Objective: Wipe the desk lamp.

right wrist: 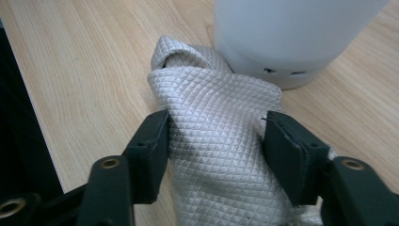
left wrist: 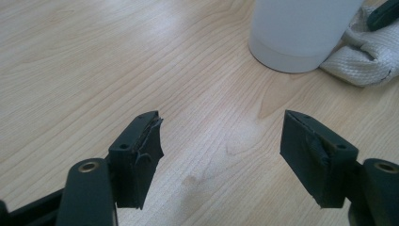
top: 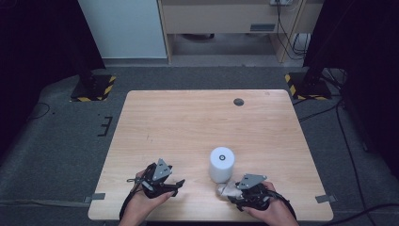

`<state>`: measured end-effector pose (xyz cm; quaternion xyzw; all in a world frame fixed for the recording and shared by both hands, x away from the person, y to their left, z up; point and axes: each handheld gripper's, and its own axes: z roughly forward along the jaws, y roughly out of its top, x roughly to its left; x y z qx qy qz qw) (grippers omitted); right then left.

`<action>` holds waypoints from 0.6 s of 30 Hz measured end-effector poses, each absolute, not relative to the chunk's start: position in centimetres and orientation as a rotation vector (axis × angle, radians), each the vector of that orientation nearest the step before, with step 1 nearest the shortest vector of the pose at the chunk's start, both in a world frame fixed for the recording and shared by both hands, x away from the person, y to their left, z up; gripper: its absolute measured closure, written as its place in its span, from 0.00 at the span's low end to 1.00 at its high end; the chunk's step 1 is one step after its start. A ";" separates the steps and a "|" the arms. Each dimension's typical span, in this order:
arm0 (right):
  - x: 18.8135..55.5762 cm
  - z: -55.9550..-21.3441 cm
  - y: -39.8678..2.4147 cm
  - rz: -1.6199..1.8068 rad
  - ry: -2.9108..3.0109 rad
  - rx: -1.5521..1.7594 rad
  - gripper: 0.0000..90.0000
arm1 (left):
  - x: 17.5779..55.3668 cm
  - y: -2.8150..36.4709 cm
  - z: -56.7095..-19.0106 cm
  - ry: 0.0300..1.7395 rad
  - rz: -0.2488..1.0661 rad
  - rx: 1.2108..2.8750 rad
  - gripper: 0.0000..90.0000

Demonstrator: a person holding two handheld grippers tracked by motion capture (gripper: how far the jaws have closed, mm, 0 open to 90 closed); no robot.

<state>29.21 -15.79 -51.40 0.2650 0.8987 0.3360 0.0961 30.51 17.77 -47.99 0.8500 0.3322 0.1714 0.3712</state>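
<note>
The grey quilted cloth [right wrist: 216, 141] lies bunched on the wooden table [top: 188, 122], touching the base of the white cylindrical container [top: 221, 164]. The right gripper [right wrist: 214, 150] has the cloth's folds pinched between its jaws, both pads pressed on the fabric. The left gripper [left wrist: 221, 141] rests near the table edge, its jaws apart with nothing between them. To wipe well, I'd keep the pinch firm, and steady the container so it doesn't tip.
</note>
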 end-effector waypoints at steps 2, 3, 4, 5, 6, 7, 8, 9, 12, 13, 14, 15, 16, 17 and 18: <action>29.3 -51.6 -15.8 0.986 2.673 0.780 0.53 | 30.5 17.7 -48.0 0.852 0.440 2.182 0.32; 29.3 -51.6 -15.8 0.985 2.674 0.778 0.54 | 30.5 17.7 -48.0 0.852 0.440 2.182 0.32; 29.4 -51.6 -15.9 0.988 2.675 0.784 0.59 | 30.5 17.7 -48.0 0.851 0.441 2.182 0.32; 29.4 -51.6 -15.9 0.988 2.675 0.784 0.59 | 30.5 17.7 -48.0 0.851 0.441 2.182 0.33; 29.4 -51.6 -16.0 0.988 2.674 0.785 0.61 | 30.5 17.7 -48.0 0.850 0.441 2.183 0.33; 29.5 -51.6 -16.1 0.992 2.677 0.788 0.67 | 30.5 17.6 -48.1 0.849 0.442 2.186 0.33; 29.5 -51.6 -16.1 0.994 2.677 0.788 0.69 | 30.5 17.6 -48.1 0.850 0.443 2.187 0.33; 29.5 -51.6 -16.1 0.994 2.677 0.788 0.69 | 30.5 17.6 -48.1 0.850 0.443 2.187 0.33; 29.7 -51.4 -16.5 1.013 2.677 0.796 0.83 | 30.5 17.6 -48.1 0.850 0.447 2.188 0.33; 29.7 -51.3 -16.6 1.015 2.676 0.799 0.84 | 30.5 17.6 -48.1 0.851 0.447 2.188 0.33; 29.7 -51.3 -16.7 1.019 2.672 0.802 0.85 | 30.5 17.7 -48.1 0.852 0.447 2.188 0.33; 29.7 -51.2 -16.8 1.021 2.670 0.797 0.85 | 30.5 17.7 -48.1 0.852 0.449 2.188 0.33; 29.6 -51.1 -16.9 1.022 2.665 0.804 0.85 | 30.5 17.7 -48.0 0.853 0.448 2.187 0.33; 29.6 -51.1 -17.0 1.022 2.660 0.805 0.86 | 30.5 17.7 -48.0 0.853 0.448 2.186 0.33; 29.5 -51.0 -17.1 1.024 2.656 0.808 0.86 | 30.5 17.7 -48.0 0.852 0.448 2.186 0.33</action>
